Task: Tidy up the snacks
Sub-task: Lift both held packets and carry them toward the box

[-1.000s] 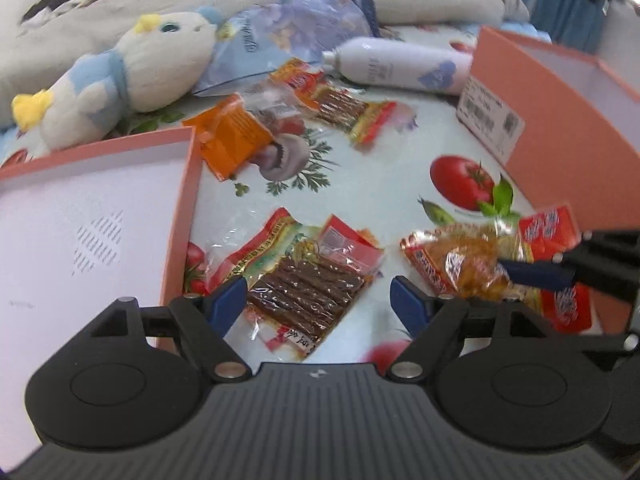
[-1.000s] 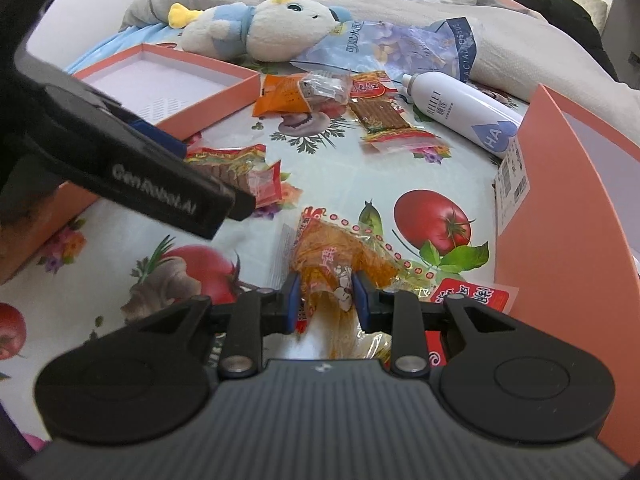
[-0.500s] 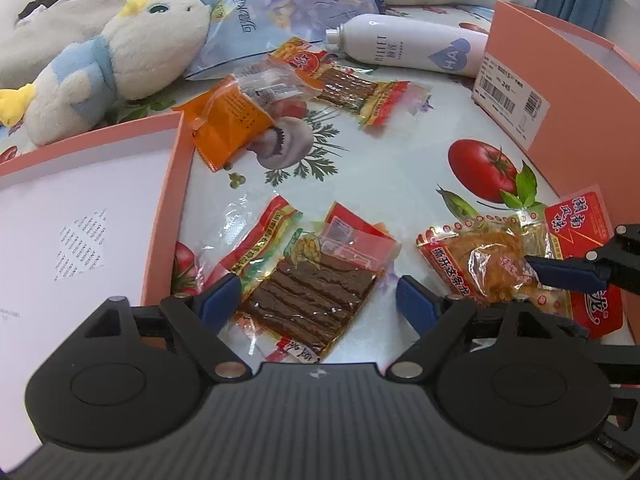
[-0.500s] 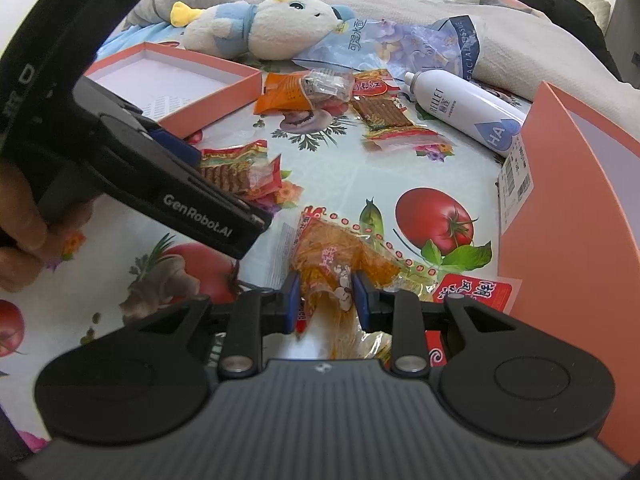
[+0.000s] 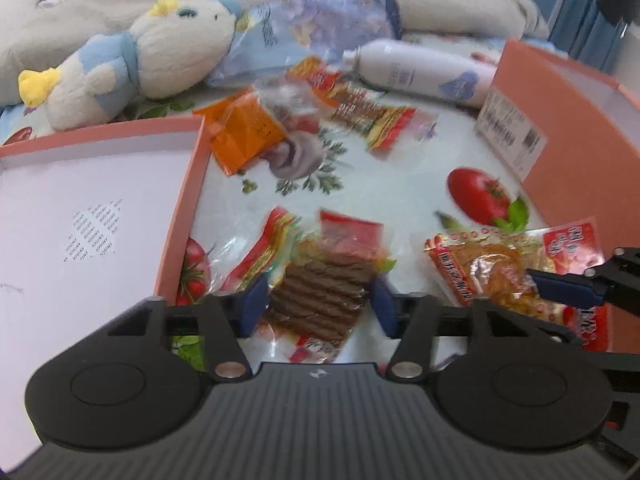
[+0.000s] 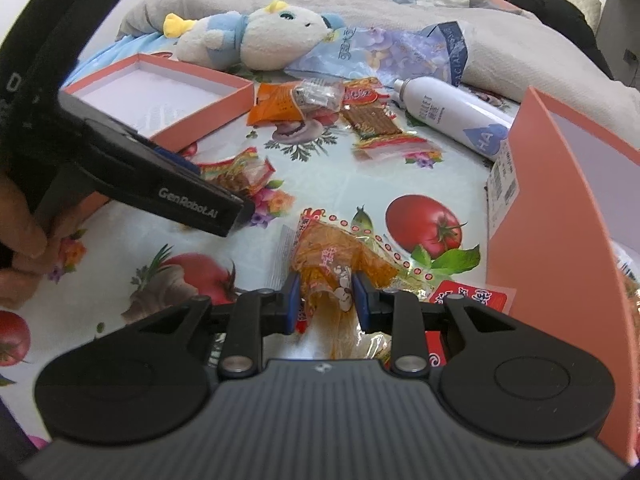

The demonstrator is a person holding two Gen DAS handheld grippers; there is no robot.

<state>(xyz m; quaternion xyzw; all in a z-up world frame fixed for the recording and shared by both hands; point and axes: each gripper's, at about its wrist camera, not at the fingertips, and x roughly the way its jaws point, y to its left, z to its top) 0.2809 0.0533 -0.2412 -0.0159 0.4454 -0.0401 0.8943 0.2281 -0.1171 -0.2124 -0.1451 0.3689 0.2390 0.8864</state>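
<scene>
Left claw [image 5: 318, 306] open, straddling the brown stick packet [image 5: 320, 296] on the tabletop [image 5: 400, 192]; pink tray [image 5: 188, 200] at 9 o'clock, toy [image 5: 132, 60] and bottle [image 5: 420, 72] at 12. Right claw [image 6: 325, 300] clamped on orange snack bag [image 6: 332, 256], pink box [image 6: 560, 208] at 3. Versus 0.5 s ago: left claw narrower around the packet; right unchanged.

At the far edge of the vegetable-print tablecloth [image 6: 400, 184] you have a plush toy [image 6: 256, 36] — white and blue, with yellow tufts — lying on its side against the grey blanket [image 6: 500, 36]. Just beside it rests a pale blue printed bag [image 6: 384, 50], and a white spray bottle [image 6: 448, 116] lies flat toward the far right corner, near that bag's lower edge.
</scene>
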